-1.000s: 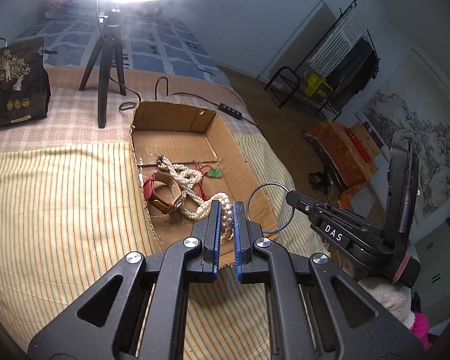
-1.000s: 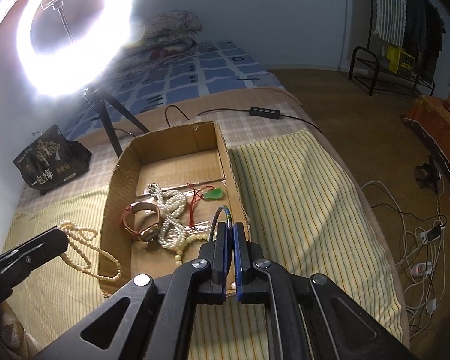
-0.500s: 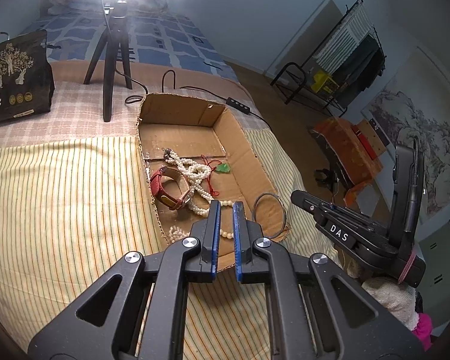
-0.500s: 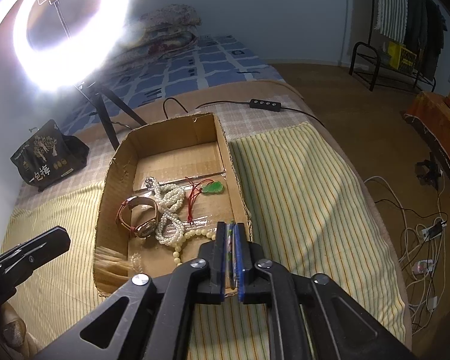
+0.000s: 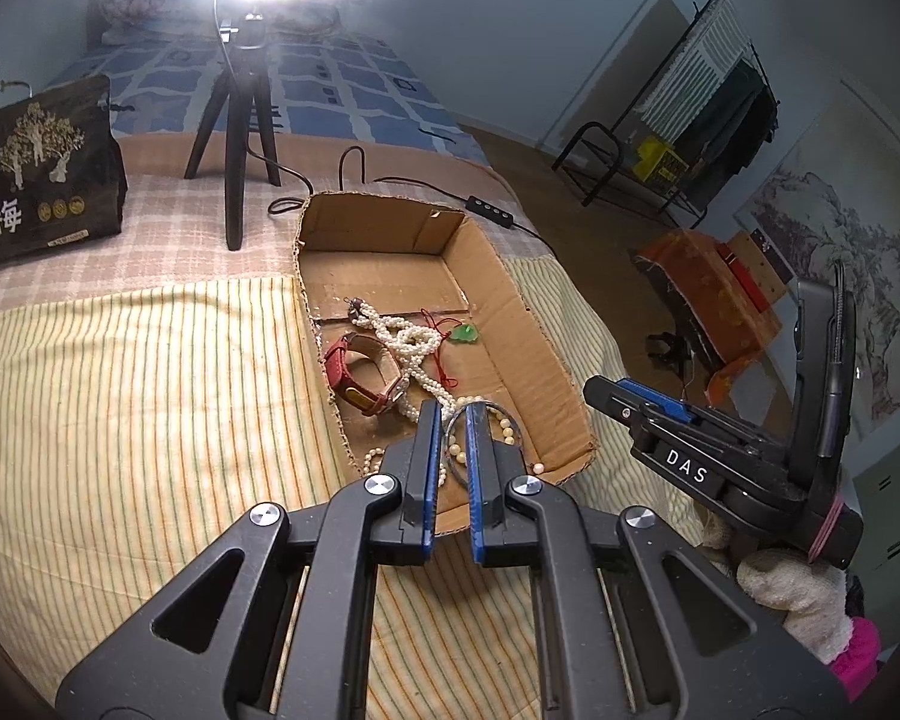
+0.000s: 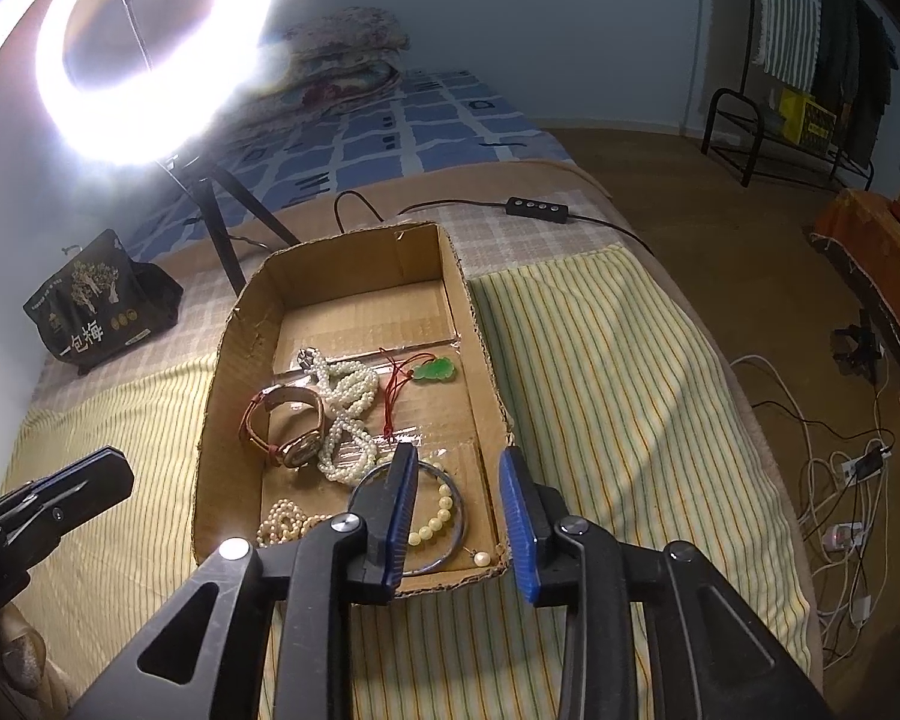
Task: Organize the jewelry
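Observation:
An open cardboard box (image 6: pixel 354 264) lies on the striped bedspread. In it are a red-strapped watch (image 6: pixel 282 426), a white pearl necklace (image 6: pixel 348 408), a green pendant (image 6: pixel 435 369) on red cord, cream bead strands (image 6: pixel 282 519) and a thin metal bangle (image 6: pixel 453 501) lying flat near the front wall. My right gripper (image 6: pixel 457 456) hovers over the bangle. Its jaws are opening and nothing is between them. My left gripper (image 5: pixel 450 414) is shut and empty above the box's near corner (image 5: pixel 354 450). Through its narrow gap the bangle (image 5: pixel 498 411) shows.
A ring light on a tripod (image 6: pixel 150 48) stands behind the box, beside a black bag (image 5: pixel 36 168). Its cable and switch (image 6: pixel 537 210) run along the far side. The bed's edge drops to a floor with cables (image 6: pixel 840 480) on the right. A gloved hand (image 5: pixel 792 594) holds the right gripper.
The cream bead strand at my left gripper's tips fell into the box. My right gripper, shut on the bangle, has opened and the bangle now lies flat in the box.

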The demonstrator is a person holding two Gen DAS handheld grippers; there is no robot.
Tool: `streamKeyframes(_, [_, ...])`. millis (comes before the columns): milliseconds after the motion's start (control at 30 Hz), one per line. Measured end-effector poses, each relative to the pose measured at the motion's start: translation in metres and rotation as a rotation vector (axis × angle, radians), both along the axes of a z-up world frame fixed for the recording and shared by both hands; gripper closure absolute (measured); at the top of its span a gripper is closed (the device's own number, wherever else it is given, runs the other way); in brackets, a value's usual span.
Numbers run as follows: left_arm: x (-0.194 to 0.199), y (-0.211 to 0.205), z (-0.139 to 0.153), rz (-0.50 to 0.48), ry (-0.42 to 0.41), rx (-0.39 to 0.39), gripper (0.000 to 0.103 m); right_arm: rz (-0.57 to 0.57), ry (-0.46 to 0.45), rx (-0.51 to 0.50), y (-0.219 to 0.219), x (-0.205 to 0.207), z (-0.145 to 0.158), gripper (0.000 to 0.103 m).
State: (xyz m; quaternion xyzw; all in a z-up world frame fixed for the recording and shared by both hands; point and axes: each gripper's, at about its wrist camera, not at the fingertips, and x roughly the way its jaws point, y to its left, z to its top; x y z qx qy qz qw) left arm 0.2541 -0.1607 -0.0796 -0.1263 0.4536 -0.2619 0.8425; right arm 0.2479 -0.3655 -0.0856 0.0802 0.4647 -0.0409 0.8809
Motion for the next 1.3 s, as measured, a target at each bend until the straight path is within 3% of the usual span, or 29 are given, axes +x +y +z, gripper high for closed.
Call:
streamKeyframes(100, [-0.003,0.002,0.002,0.000,-0.013,0.015,0.098,-0.003,-0.011,-0.008,0.001,-0.002,0.003,0.059])
streamKeyframes(467, [-0.020,0.016,0.019,0.006,-0.081,0.061,0.098,0.005,-0.049,-0.041,0.014,-0.015,0.019,0.052])
streamKeyframes(833, [-0.057,0.034,0.042,0.009,-0.175,0.110,0.096,0.021,-0.142,-0.073,0.033,-0.049,0.053,0.038])
streamKeyframes(933, [-0.071,0.037,0.049,0.007,-0.211,0.126,0.079,0.026,-0.164,-0.077,0.038,-0.057,0.062,0.038])
streamKeyframes(1033, [-0.084,0.038,0.056,0.004,-0.248,0.154,0.077,0.033,-0.185,-0.083,0.043,-0.067,0.070,0.036])
streamKeyframes(1133, [-0.096,0.041,0.061,0.004,-0.270,0.168,0.074,0.034,-0.208,-0.093,0.046,-0.076,0.076,0.022])
streamKeyframes(1300, [-0.117,0.045,0.070,0.018,-0.311,0.188,0.041,0.047,-0.240,-0.112,0.053,-0.091,0.085,0.018])
